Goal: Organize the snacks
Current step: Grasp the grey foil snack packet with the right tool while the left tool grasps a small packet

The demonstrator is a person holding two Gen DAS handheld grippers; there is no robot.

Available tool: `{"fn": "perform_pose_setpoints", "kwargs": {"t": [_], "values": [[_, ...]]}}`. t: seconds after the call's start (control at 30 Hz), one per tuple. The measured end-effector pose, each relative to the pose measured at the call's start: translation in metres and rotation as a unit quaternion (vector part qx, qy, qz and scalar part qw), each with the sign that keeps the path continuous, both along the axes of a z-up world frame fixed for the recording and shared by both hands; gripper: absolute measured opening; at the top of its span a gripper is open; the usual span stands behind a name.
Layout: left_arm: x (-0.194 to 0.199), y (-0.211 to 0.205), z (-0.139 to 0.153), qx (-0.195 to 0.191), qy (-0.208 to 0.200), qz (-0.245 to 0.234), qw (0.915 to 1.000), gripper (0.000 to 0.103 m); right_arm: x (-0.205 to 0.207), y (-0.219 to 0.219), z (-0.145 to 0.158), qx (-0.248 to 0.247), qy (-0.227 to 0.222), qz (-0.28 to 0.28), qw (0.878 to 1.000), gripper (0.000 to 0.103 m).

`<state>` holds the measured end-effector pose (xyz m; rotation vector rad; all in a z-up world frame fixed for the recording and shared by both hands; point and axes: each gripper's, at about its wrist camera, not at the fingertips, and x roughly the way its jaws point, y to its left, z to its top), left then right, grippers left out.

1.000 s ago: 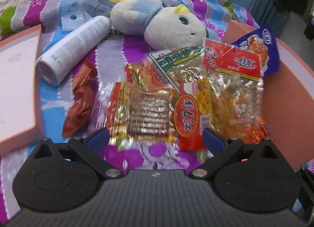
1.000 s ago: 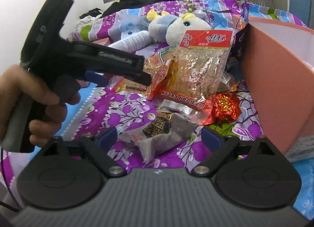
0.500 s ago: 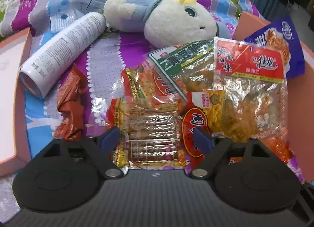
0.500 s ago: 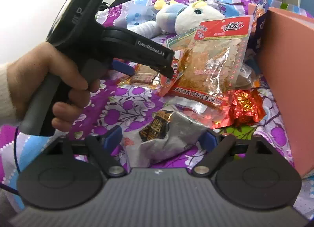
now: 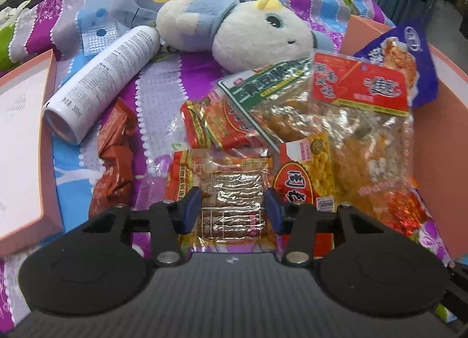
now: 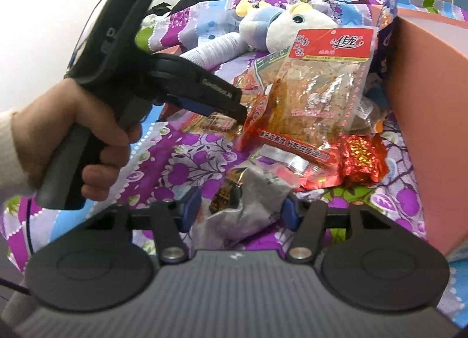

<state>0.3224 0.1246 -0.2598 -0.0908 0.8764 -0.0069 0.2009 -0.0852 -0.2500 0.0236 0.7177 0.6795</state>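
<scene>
On the purple flowered bedspread lies a pile of snack packets. My left gripper hangs over a clear packet of brown sausage sticks. Its jaws are closing with that packet between the blue pads, not visibly pinched. Beside it lie a red corn packet and a large clear packet with a red header. My right gripper straddles a crumpled grey packet. Those jaws are closing too, with the right pad at the packet's edge. A red foil sweet lies just beyond.
A pink box stands at the right with a purple packet on its rim. A pink lid lies at the left. A plush toy and a white spray can lie behind the snacks. A hand holds the left gripper.
Both pairs of jaws have narrowed from wide open. The left gripper has edged forward over the sausage packet. The right gripper has come closer around the grey packet.
</scene>
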Motion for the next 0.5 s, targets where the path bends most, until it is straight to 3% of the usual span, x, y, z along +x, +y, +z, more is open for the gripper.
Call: {"fn": "perform_pose_setpoints", "kwargs": {"t": [0.3, 0.33, 0.37, 0.5], "values": [[-0.047, -0.004, 0.025, -0.015, -0.001, 0.033, 0.9994, 0.048, -0.012, -0.019, 0.019, -0.004, -0.019, -0.013, 1.0, 0.046], [-0.053, -0.004, 0.029, -0.017, -0.003, 0.036, 0.9992, 0.017, -0.014, -0.022, 0.021, -0.003, -0.021, -0.015, 1.0, 0.045], [-0.059, -0.004, 0.032, -0.021, 0.002, 0.042, 0.9989, 0.01, -0.015, -0.024, 0.023, -0.003, -0.024, -0.017, 1.0, 0.045], [-0.083, -0.005, 0.041, -0.038, 0.006, 0.052, 0.9979, 0.011, -0.024, -0.03, 0.031, -0.01, -0.039, -0.021, 0.999, 0.043]]}}
